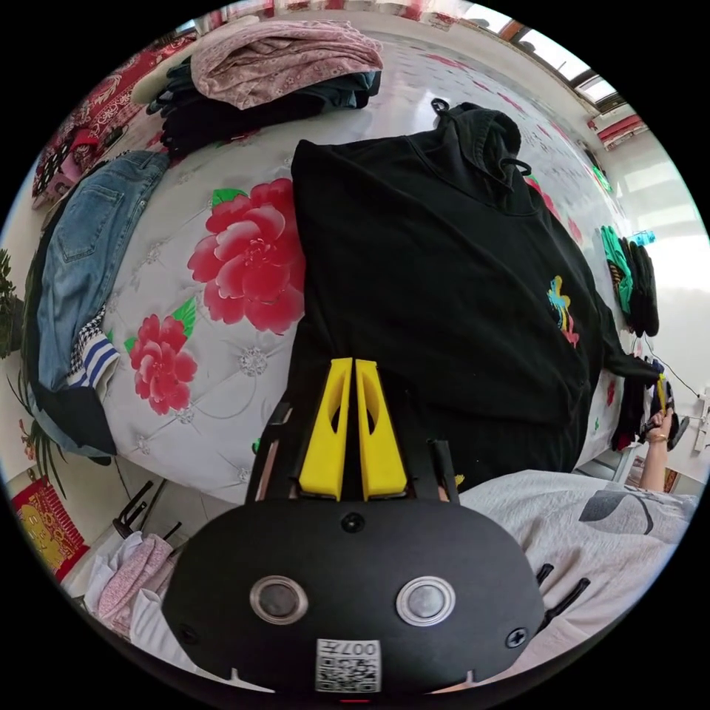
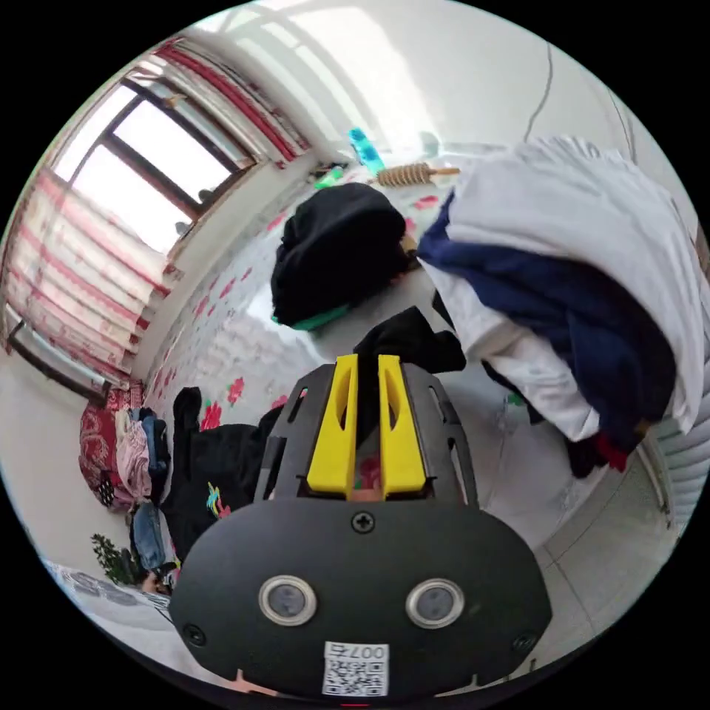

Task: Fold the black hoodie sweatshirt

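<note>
Black hoodie (image 1: 444,296) flat on floral bed (image 1: 214,355); left gripper (image 1: 353,362) pinching its hem, right gripper (image 2: 367,359) pinching its sleeve (image 2: 407,340).

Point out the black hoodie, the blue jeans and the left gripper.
black hoodie (image 1: 444,296): left gripper view, on its chest.
blue jeans (image 1: 81,244): left gripper view, on the upper leg.
left gripper (image 1: 353,362): left gripper view, between its fingertips.

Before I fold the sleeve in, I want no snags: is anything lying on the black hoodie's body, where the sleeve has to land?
Nothing visible does. The black hoodie lies flat on the floral mattress with its front bare; the jeans and folded pile sit apart from it. The right tongs pinch black fabric, apparently its sleeve.
</note>
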Tool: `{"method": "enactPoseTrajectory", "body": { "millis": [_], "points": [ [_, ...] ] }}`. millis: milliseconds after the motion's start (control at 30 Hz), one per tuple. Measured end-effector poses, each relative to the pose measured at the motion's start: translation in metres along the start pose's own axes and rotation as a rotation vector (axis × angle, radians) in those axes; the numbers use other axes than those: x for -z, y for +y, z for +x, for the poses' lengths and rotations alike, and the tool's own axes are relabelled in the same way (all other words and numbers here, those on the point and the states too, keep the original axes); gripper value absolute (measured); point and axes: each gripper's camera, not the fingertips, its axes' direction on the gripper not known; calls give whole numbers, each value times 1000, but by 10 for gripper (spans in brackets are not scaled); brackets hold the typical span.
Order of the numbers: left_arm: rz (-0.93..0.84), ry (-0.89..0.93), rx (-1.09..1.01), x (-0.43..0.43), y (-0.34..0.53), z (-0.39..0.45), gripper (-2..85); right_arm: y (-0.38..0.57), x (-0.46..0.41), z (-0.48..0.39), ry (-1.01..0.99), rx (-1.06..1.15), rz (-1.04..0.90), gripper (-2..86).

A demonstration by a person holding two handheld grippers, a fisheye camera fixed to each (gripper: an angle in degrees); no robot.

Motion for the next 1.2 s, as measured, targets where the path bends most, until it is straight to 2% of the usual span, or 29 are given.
{"method": "enactPoseTrajectory", "body": {
  "millis": [100,167,233,300,400,500,600,700,833,1000,1100,1133,1200],
  "points": [
    [32,-6,-42,0,0,5,-9,-15,80,-41,-36,295,245,46],
    [39,-33,-75,-6,-1,12,-9,-16,98,-43,-13,318,277,42],
    [44,-62,-104,-11,-2,20,-9,-15,91,-33,43,260,234,38],
    [60,-111,-141,-11,-2,29,-9,-11,62,-5,92,61,99,35],
    [71,-201,-211,-5,5,37,-9,0,24,23,107,-120,-88,33],
    [55,-194,-270,-8,9,32,-9,10,1,17,162,-71,-152,32],
    [78,-41,-342,-19,-7,40,-5,14,-11,7,208,-15,-147,30],
    [75,69,-521,-40,-47,91,12,17,-14,10,196,-41,-153,29],
    [149,110,-880,-71,-102,218,57,27,-12,14,196,-51,-162,28],
    [51,105,-1166,-133,-150,368,100,43,-12,33,160,-131,-193,21],
    [-58,7,-1236,-186,-162,434,110,41,-10,34,152,-126,-199,13],
    [-133,-80,-1266,-214,-160,451,100,40,-8,33,149,-119,-195,11],
    [-70,-161,-1350,-221,-149,461,69,36,8,25,186,-84,-122,3]
  ]
}}
